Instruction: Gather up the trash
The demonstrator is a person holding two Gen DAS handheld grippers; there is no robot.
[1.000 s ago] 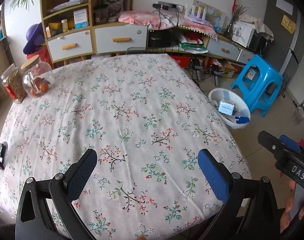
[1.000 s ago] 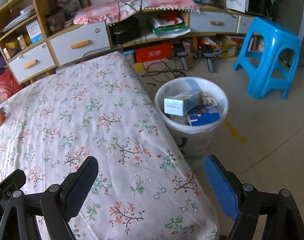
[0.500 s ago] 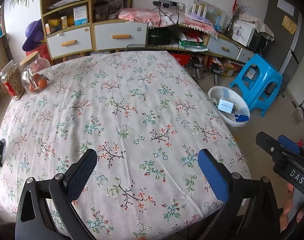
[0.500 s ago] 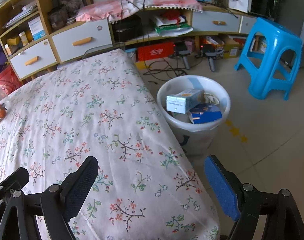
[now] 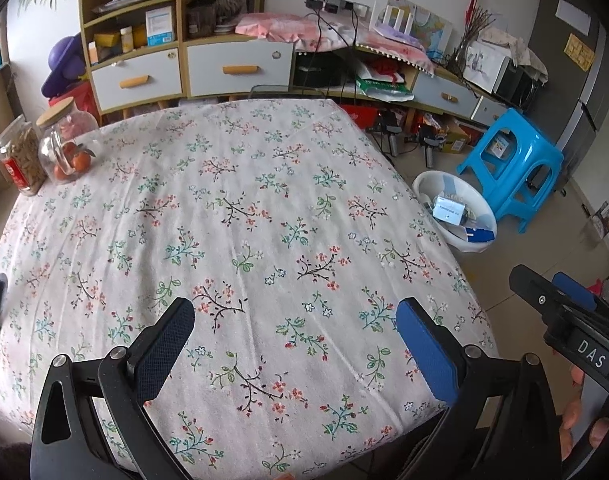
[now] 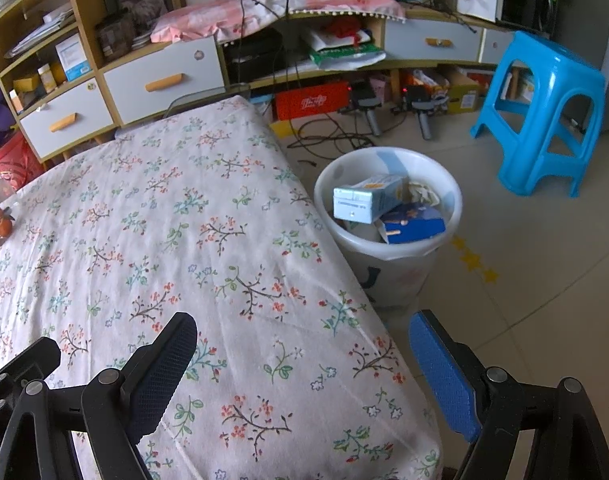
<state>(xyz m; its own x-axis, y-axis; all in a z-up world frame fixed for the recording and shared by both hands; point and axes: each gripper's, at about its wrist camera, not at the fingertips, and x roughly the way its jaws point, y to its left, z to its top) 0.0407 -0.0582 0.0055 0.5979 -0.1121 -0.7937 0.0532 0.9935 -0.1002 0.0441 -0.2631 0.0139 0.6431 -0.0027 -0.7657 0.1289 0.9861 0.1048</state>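
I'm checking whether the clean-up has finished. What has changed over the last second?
Nothing visibly changed. Both the left gripper and right gripper hover open and empty over the floral tablecloth, and the boxes lie in the white bin as before.

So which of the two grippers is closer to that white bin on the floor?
Right. The right gripper hangs over the table's bin-side edge, with the white bin just ahead. The left gripper is over the table, farther from it.
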